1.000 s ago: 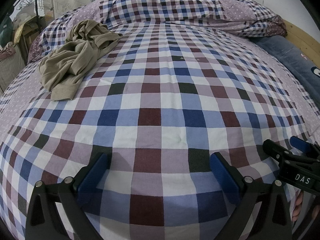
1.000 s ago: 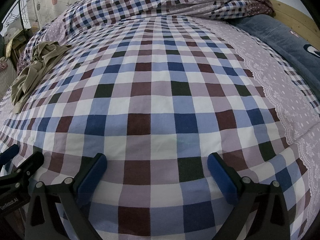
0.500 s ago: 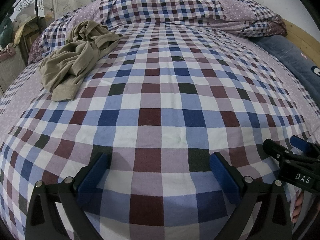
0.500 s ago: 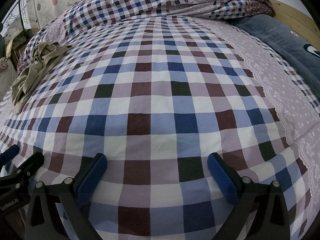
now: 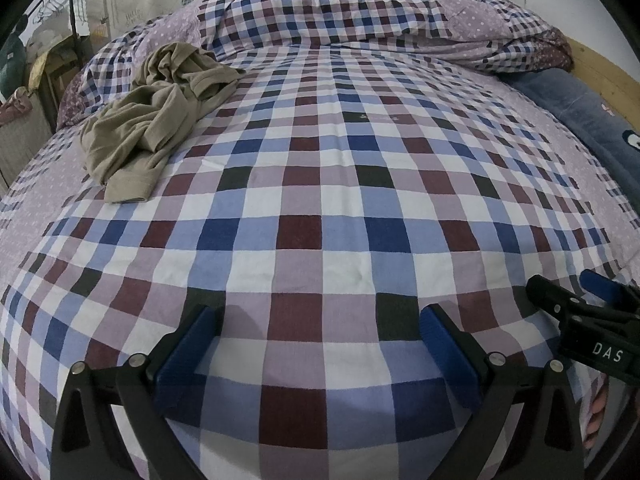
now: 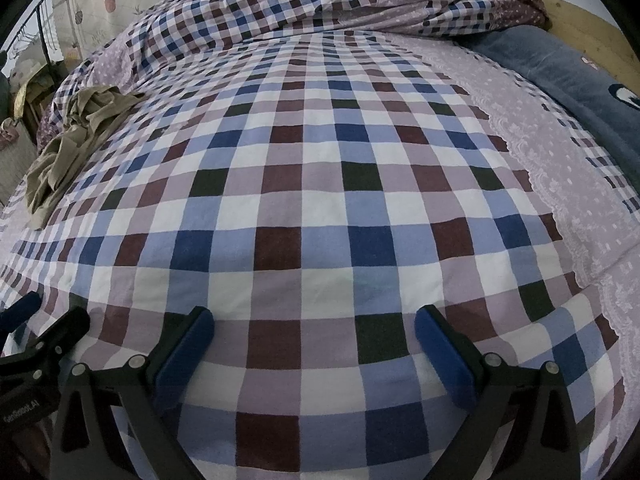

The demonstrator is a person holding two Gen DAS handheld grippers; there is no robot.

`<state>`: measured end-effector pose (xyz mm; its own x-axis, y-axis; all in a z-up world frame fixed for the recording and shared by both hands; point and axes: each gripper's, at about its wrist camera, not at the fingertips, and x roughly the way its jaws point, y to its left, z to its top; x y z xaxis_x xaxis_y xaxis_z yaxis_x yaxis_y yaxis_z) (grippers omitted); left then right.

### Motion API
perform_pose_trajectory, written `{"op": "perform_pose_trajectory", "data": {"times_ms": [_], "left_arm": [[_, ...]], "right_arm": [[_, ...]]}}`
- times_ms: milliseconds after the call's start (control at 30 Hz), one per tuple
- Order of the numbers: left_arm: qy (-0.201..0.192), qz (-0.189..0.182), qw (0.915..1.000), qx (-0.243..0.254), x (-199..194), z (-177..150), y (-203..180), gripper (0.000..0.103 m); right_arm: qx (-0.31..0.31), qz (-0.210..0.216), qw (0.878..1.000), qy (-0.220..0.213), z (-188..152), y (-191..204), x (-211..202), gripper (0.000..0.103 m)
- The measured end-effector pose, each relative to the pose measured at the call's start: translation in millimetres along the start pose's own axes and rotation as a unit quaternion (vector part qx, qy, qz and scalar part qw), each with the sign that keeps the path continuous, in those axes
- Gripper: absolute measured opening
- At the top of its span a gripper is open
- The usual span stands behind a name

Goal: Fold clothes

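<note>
Nearest, the left hand-held gripper [image 5: 320, 344] and the right hand-held gripper [image 6: 314, 340] both hover with jaws spread apart and empty above the checked bed cover [image 5: 320, 184], while the crumpled khaki garment [image 5: 156, 112] lies far left, near the bunched quilt [image 5: 340, 12]

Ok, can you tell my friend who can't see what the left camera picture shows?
A crumpled tan shirt lies far off on the left of a checked bedspread. The left gripper hovers open and empty near the bed's edge, with the right gripper beside it.
</note>
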<state>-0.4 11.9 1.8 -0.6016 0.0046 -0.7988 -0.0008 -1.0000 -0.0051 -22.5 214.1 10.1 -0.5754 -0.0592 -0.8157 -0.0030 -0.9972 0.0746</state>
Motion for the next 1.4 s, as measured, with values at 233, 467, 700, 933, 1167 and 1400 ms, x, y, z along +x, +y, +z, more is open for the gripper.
{"op": "perform_pose_trajectory", "data": {"times_ms": [233, 467, 700, 933, 1167, 1400], "left_arm": [[-0.003, -0.008, 1.0, 0.001, -7.8, -6.8, 10.2, 0.103], [-0.008, -0.014, 0.9998, 0.009, -22.1, -12.3, 15.6, 0.103], [-0.029, -0.009, 0.9995, 0.003, -43.2, -6.7, 32.2, 0.103], [-0.091, -0.001, 0.9953, -0.034, -82.3, 13.7, 73.0, 0.103], [-0.095, 0.018, 0.99, -0.103, -84.3, 29.4, 132.5, 0.103], [-0.099, 0.041, 0.9785, -0.176, -85.5, 21.9, 201.8, 0.103]], "right_arm": [[-0.006, 0.007, 1.0, 0.003, -3.6, -0.5, -4.2, 0.103], [-0.007, 0.02, 1.0, -0.008, -9.3, 2.5, -14.5, 0.103], [0.004, 0.067, 0.998, -0.021, -18.5, 1.7, -33.4, 0.103], [-0.015, 0.108, 0.994, -0.016, -5.8, 32.9, -37.8, 0.099], [-0.05, 0.151, 0.987, -0.009, 23.5, 105.5, -27.2, 0.085], [-0.088, 0.195, 0.977, -0.007, 57.3, 183.5, -7.1, 0.082]]}}
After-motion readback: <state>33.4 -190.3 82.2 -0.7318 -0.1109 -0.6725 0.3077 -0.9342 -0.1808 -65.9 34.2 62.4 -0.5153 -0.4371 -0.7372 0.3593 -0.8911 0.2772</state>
